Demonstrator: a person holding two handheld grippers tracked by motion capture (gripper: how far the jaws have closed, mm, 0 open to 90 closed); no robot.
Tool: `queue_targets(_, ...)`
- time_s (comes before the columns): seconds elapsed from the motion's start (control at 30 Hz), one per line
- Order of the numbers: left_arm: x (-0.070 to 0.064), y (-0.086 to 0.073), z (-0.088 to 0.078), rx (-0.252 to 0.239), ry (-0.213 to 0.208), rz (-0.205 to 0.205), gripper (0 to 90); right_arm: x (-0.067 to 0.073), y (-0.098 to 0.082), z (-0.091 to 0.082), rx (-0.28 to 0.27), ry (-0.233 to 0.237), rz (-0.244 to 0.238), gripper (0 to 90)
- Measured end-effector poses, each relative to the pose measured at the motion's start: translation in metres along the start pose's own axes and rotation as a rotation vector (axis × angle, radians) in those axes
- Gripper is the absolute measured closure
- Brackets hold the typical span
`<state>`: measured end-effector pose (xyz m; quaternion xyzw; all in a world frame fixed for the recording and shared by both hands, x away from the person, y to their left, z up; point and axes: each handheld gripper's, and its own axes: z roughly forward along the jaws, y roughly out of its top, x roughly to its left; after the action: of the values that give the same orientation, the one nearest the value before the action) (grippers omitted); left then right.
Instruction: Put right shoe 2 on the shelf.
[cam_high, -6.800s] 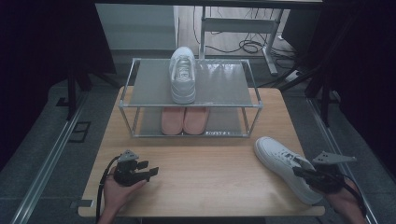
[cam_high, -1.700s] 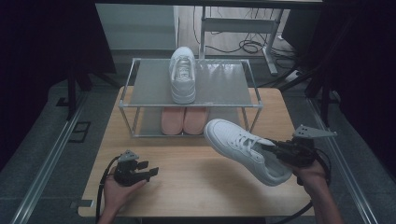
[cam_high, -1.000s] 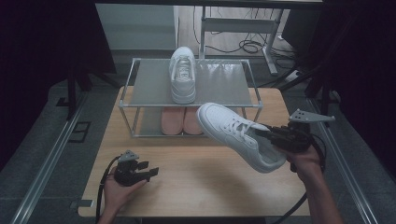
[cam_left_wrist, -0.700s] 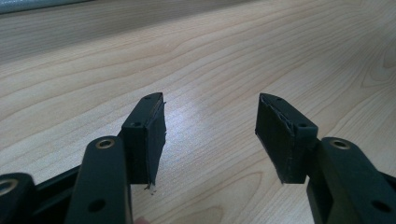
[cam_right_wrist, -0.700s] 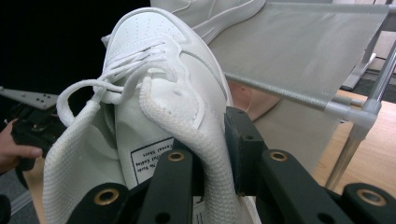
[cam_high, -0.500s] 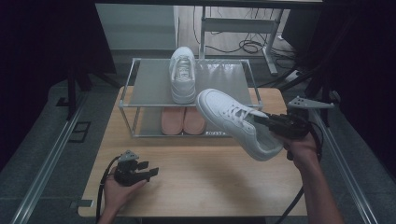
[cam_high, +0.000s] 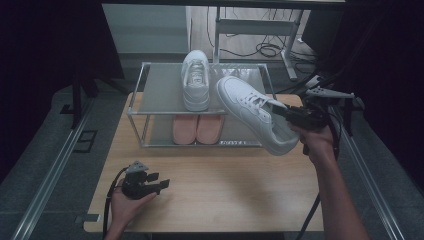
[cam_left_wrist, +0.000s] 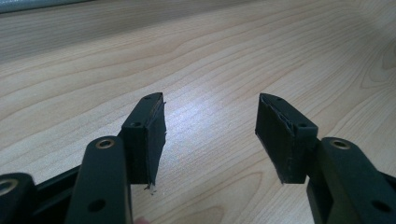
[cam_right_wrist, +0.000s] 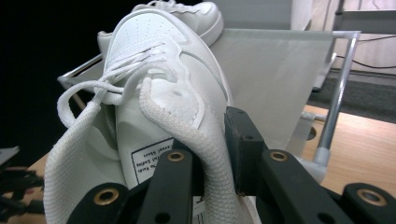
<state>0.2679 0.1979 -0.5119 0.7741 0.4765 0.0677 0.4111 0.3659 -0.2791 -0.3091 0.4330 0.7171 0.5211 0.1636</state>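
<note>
White lace-up leather sneaker (cam_high: 252, 112) in transit to the shelf rack — grip inspection.

I am holding the sneaker in the right gripper (cam_high: 292, 114), fingers clamping its soft padded collar wall; it is hanging toe-up over the front edge of the metal-framed rack's grey top shelf (cam_high: 165, 87), beside its mate (cam_high: 195, 80). I am judging it light, but the collar is pliant, so it may be swinging. The left gripper (cam_left_wrist: 210, 135) is resting over the wooden counter (cam_high: 225, 195), fingers wide, empty.
</note>
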Motion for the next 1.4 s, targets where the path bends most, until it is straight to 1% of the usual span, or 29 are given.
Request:
queue_targets(0.1,0.000,0.000,0.001,0.005,0.000,0.001,43.1,-0.003,0.005,0.006,-0.004,-0.024,0.012,79.2)
queue_targets(0.23,0.000,0.000,0.001,0.004,0.000,0.001,43.1,-0.007,0.013,0.014,-0.010,-0.061,0.040,79.1)
queue_targets(0.8,0.001,0.000,-0.001,0.000,0.002,-0.002,43.1,-0.009,0.049,0.049,0.012,-0.147,0.086,79.0)
queue_targets(0.97,0.002,0.000,-0.001,-0.002,0.003,-0.003,43.1,-0.008,0.057,0.061,0.013,-0.178,0.099,79.1)
queue_targets(1.03,0.002,0.000,-0.002,-0.003,0.002,-0.004,43.1,-0.007,0.058,0.063,0.016,-0.181,0.098,79.1)
queue_targets(1.07,0.002,0.000,-0.002,-0.004,0.001,-0.006,43.1,-0.006,0.061,0.067,0.020,-0.189,0.099,79.1)
queue_targets(1.27,0.003,0.000,-0.002,-0.005,0.003,-0.006,43.1,-0.002,0.066,0.077,0.028,-0.211,0.108,78.9)
queue_targets(1.4,0.003,0.000,-0.002,-0.004,0.002,-0.008,43.1,0.000,0.071,0.085,0.027,-0.236,0.114,78.6)
